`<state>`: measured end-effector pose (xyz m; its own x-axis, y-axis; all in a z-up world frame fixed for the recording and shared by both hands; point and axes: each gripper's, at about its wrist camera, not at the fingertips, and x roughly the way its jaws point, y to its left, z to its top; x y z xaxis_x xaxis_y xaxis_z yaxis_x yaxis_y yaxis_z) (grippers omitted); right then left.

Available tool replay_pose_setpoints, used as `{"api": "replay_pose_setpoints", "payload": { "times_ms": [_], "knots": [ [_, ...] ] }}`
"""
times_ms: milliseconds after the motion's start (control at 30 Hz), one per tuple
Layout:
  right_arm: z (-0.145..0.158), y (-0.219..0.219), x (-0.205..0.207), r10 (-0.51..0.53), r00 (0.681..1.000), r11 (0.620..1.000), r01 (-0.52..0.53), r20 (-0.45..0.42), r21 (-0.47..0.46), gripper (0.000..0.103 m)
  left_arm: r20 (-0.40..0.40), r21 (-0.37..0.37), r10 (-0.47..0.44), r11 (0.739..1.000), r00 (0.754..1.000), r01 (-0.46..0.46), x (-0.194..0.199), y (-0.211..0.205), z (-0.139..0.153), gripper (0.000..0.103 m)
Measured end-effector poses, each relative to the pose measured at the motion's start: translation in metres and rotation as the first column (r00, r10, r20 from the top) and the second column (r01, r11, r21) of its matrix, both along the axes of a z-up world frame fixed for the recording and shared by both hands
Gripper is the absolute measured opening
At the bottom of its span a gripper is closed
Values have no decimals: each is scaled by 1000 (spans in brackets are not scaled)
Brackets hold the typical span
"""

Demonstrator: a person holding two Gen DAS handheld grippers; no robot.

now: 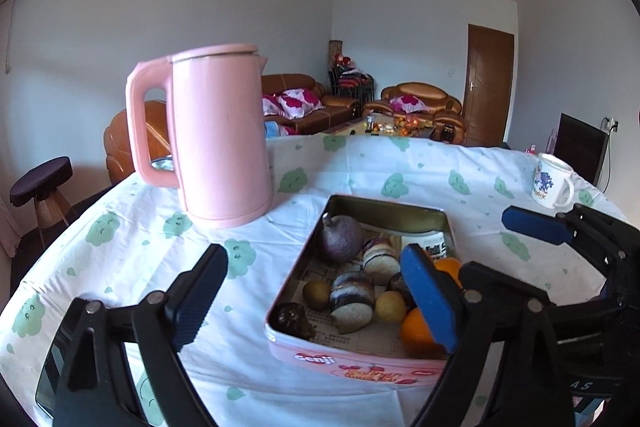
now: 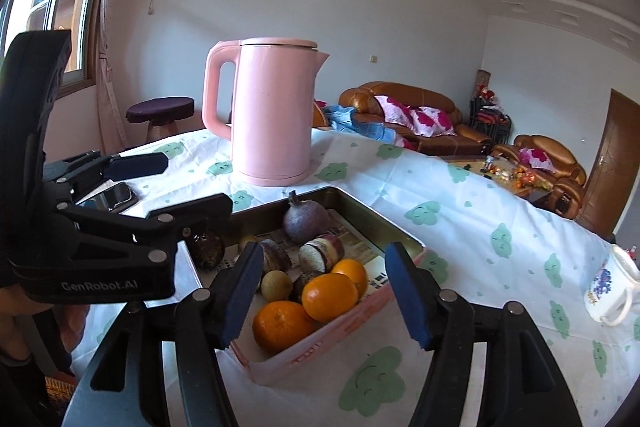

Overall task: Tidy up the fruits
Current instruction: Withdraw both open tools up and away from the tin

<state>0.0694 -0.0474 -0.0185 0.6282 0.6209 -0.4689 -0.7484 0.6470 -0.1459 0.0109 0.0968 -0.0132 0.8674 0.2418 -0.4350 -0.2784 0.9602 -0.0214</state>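
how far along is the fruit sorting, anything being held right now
Already done, apparently: oranges, a purple passion fruit and other pieces sit in the pink tin. In hand: nothing; the left gripper and right gripper are both open over the tin. No loose fruit shows on the tablecloth, so what remains is unclear.
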Motion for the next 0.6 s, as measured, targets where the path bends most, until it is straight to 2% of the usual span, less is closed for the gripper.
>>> {"api": "replay_pose_setpoints", "payload": {
  "times_ms": [100,600],
  "knots": [
    [2,-8,0,-27,1000,1000,27,4,12,65,18,19,5,1000,1000,-5,-4,-4,6,98],
    [8,-41,6,-115,993,988,117,-24,101,66,14,45,-10,999,1000,9,-6,-18,8,98]
  ]
}}
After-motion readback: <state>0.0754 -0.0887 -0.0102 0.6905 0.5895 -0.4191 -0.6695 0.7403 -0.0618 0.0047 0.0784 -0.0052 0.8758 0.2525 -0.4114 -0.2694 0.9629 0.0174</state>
